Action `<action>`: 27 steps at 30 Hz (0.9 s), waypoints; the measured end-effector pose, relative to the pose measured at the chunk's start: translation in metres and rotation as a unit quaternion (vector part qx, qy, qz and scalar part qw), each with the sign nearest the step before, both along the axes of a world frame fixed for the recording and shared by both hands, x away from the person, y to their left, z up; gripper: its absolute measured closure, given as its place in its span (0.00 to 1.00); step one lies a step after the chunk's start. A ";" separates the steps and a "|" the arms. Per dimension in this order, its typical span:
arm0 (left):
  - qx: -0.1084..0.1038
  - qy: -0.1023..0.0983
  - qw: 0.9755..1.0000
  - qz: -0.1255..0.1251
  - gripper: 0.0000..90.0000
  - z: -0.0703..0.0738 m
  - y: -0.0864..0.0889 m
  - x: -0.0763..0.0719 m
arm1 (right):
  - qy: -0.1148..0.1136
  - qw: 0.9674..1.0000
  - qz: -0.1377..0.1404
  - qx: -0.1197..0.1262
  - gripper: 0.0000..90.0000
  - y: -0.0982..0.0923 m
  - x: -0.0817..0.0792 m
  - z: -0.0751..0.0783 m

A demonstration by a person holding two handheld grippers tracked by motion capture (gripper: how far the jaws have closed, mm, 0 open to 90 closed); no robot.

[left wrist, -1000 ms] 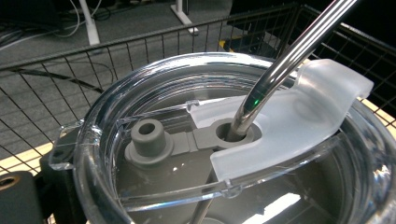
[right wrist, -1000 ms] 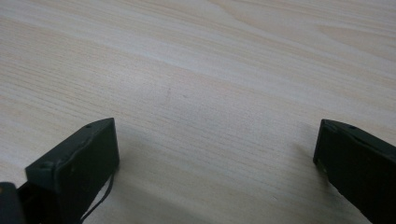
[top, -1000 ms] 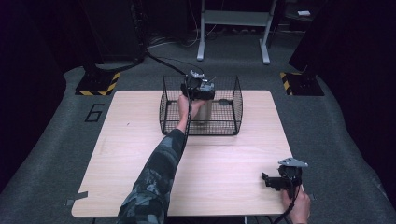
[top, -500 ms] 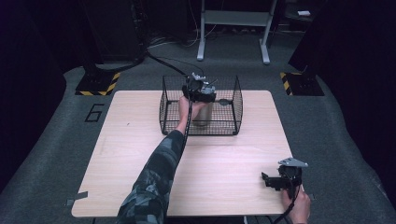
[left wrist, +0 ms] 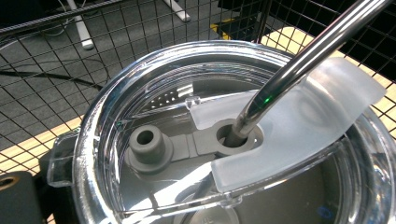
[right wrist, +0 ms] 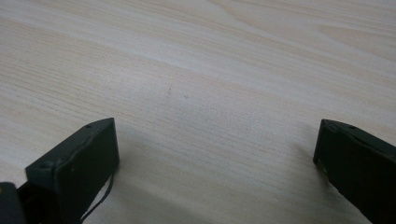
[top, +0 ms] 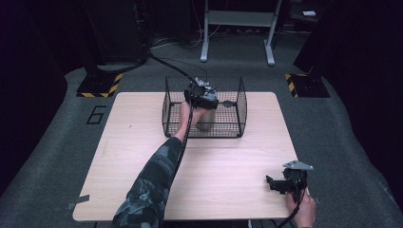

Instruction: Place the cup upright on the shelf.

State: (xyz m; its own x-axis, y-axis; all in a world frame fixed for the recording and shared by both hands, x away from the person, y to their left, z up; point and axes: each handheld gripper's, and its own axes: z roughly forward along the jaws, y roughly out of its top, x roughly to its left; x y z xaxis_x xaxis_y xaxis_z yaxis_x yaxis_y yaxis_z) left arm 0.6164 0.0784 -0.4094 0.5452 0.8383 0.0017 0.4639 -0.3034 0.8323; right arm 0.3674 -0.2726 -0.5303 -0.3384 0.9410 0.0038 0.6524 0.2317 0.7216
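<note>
I see the left gripper over the cup in the wire basket; its grip I cannot tell. Right gripper rests on the table, jaws wide apart

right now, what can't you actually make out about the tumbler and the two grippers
- Left gripper: open or shut cannot be told; in the high view its body hides the jaws.
- Tumbler: in the high view the hand and the wire basket cover much of it.
- Metal straw: its top is cut off by the left gripper view's edge.
- Right gripper: open over bare table.
</note>
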 end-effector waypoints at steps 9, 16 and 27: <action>-0.003 -0.003 1.000 -0.003 0.04 0.000 0.002 -0.002 | 0.000 1.000 0.000 0.000 0.00 0.000 0.000 0.000; -0.001 0.000 1.000 -0.005 0.03 0.000 0.002 -0.003 | 0.000 1.000 0.002 -0.001 0.00 0.000 0.000 0.000; -0.014 0.026 0.999 -0.014 0.00 0.012 0.012 -0.011 | 0.001 1.000 0.005 -0.003 0.00 -0.001 0.000 0.000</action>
